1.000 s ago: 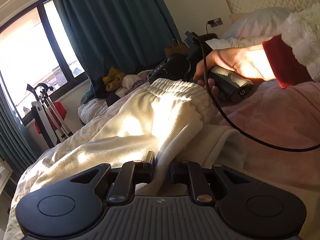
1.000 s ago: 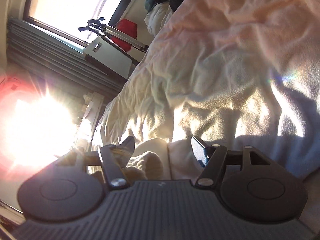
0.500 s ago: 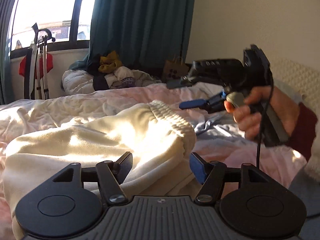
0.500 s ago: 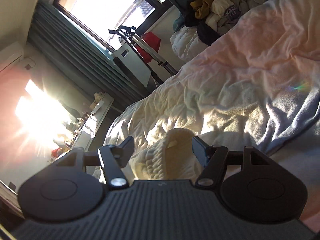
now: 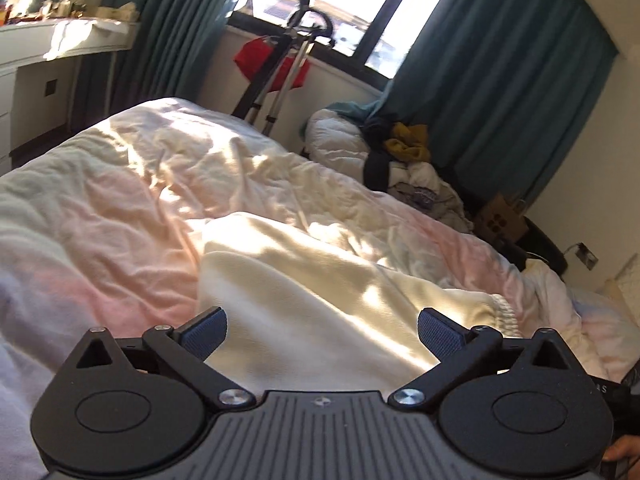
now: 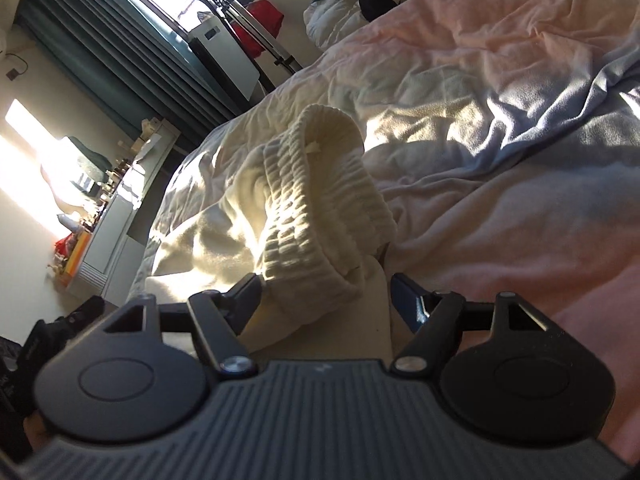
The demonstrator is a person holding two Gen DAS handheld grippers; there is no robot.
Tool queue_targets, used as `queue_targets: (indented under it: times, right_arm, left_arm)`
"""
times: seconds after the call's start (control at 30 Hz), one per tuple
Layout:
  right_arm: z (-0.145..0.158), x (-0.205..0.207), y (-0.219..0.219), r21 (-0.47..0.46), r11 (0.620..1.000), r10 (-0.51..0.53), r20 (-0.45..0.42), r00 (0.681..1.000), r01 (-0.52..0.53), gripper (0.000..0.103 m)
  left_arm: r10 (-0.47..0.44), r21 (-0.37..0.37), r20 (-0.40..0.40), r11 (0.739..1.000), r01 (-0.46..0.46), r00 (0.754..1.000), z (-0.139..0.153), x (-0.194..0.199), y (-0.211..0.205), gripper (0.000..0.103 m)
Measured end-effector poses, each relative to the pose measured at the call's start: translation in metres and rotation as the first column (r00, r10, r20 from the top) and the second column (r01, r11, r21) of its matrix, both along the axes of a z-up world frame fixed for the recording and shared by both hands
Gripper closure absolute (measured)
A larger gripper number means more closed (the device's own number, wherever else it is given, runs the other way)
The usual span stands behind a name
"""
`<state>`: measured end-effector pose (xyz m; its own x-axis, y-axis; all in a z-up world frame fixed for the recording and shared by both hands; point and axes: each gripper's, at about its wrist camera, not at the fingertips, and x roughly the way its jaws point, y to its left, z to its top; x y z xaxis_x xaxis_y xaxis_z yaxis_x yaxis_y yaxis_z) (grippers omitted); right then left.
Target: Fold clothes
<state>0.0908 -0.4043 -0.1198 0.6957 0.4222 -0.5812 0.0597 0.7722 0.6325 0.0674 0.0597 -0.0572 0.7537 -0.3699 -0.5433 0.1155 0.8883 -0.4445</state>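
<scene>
Cream sweatpants (image 5: 320, 280) lie folded on the pink bedspread (image 5: 100, 216), their ribbed waistband (image 5: 502, 312) at the right. My left gripper (image 5: 322, 330) hovers over the garment's near edge, jaws wide open, nothing between them. In the right wrist view the ribbed waistband (image 6: 320, 208) rises in a loop just ahead of my right gripper (image 6: 326, 296), which is open; the cloth lies between its spread fingers, the left fingertip (image 6: 248, 286) close against the band. A bit of the right gripper and a hand (image 5: 622, 450) shows at the left view's lower right corner.
A pile of clothes (image 5: 404, 152) and a white duvet bundle sit beyond the bed by teal curtains (image 5: 492, 92). A folding stand with red cloth (image 5: 276, 64) is under the window. A white dresser (image 6: 116, 216) stands left of the bed.
The left gripper opened, letting go of the sweatpants, and swung left toward the window. The right gripper stayed open, and more of the waistband now shows in front of it.
</scene>
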Motion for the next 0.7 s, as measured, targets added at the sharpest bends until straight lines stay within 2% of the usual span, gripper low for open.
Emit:
queue_targets:
  times: [0.03,0.2,0.33,0.4,0.47,0.57,0.7]
  right_arm:
    - [-0.004,0.001,0.001,0.007,1.0,0.002,-0.011,1.0,-0.002,0.019]
    - [-0.028,0.013,0.002,0.097,0.995,0.002,-0.057,0.998,0.003,0.02]
    - [-0.042,0.025,0.005,0.155,0.988,0.01,-0.061,0.998,0.0,0.017]
    - [-0.048,0.032,0.006,0.173,0.985,0.018,-0.058,0.998,-0.008,0.014]
    - [-0.048,0.037,0.008,0.209,0.978,0.026,-0.051,0.998,-0.015,0.006]
    - [-0.039,0.039,0.011,0.252,0.967,0.045,-0.014,0.999,-0.041,0.006]
    - [-0.033,0.04,0.014,0.258,0.965,0.038,-0.003,0.999,-0.036,0.005]
  left_arm:
    - [0.032,-0.004,-0.024,0.999,-0.032,0.999,-0.001,0.004,0.008,0.0]
    - [0.05,-0.084,-0.175,0.994,-0.066,0.983,-0.033,0.024,0.026,0.001]
    - [0.066,-0.14,-0.256,0.985,-0.105,0.964,-0.056,0.041,0.035,0.003]
    - [0.058,-0.182,-0.273,0.977,-0.11,0.96,-0.062,0.044,0.038,0.003]
    - [0.052,-0.203,-0.281,0.973,-0.112,0.958,-0.064,0.045,0.039,0.003]
    - [0.043,-0.231,-0.291,0.966,-0.114,0.956,-0.066,0.045,0.039,0.004]
    - [0.02,-0.254,-0.289,0.962,-0.096,0.957,-0.067,0.046,0.034,0.005]
